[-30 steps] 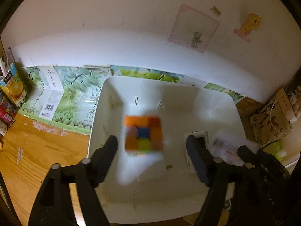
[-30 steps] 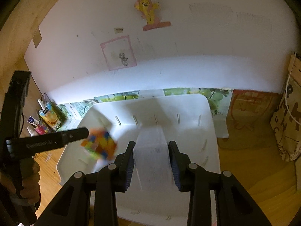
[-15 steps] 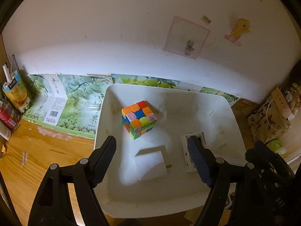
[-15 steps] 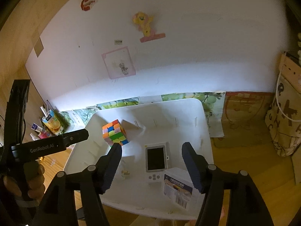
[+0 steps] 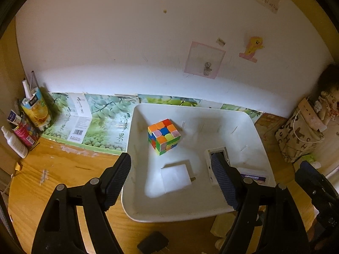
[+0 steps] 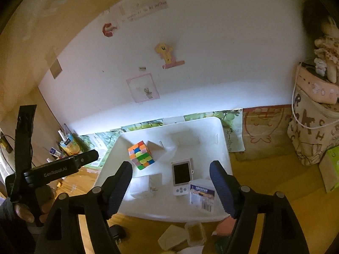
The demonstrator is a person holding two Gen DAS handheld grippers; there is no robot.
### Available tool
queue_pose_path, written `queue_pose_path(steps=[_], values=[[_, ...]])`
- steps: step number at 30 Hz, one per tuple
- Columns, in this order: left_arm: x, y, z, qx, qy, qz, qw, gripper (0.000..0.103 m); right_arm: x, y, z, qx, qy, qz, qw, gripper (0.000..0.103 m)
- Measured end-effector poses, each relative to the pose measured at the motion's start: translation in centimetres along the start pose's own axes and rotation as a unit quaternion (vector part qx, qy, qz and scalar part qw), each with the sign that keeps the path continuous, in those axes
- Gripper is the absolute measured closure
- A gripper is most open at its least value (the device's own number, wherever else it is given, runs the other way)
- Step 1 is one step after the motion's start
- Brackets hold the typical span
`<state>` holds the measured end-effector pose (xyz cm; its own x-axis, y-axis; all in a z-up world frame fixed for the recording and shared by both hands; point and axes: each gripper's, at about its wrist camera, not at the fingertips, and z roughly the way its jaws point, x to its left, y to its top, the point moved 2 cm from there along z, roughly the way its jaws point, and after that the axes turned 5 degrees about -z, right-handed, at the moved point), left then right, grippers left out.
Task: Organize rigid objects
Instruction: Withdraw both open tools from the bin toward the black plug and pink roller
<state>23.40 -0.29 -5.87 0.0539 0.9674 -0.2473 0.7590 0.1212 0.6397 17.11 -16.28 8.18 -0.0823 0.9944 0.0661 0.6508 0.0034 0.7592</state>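
A white bin (image 5: 135, 192) sits on the wooden table. Inside it lie a multicoloured puzzle cube (image 5: 164, 136) (image 6: 141, 155), a white plug block (image 5: 175, 178) (image 6: 144, 185), a white handheld game console (image 6: 181, 175) and a clear box with a blue label (image 6: 202, 194). My left gripper (image 5: 170, 156) hovers open above the bin's near half, and its right finger covers part of the console. My right gripper (image 6: 170, 165) hangs above the bin's front edge. Its jaws are opening, with nothing between them.
A juice carton and bottles (image 5: 35, 110) stand at the far left. Grape-printed cardboard (image 5: 95, 122) leans on the wall behind the bin. A lettered bag (image 5: 298, 135) stands at the right. Small containers (image 6: 195, 231) and a black object (image 5: 152, 242) lie before the bin.
The cube fell from between the left fingers and came to rest in the bin. The right gripper opened and let the clear box drop into the bin. Both grippers pulled back and rose.
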Motion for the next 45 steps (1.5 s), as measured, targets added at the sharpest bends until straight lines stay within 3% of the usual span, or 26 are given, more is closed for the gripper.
queue_pose_path(steps=[15,26,45], values=[[1.8,-3.3,-3.1,0.010,-0.001,0.005,0.9999,0.022,2.2,-3.2,-3.0,0.012,-0.005,0.024,1.000,0.024],[3.6,-5.7,-4.6,0.022,0.002,0.033,0.9992,0.022,4.4,-7.3,-4.2,0.023,-0.009,0.051,0.998,0.024],[5.8,-8.2,-4.5,0.067,-0.006,0.070,0.9953,0.022,4.6,-13.0,-4.9,0.076,-0.026,0.131,0.988,0.024]])
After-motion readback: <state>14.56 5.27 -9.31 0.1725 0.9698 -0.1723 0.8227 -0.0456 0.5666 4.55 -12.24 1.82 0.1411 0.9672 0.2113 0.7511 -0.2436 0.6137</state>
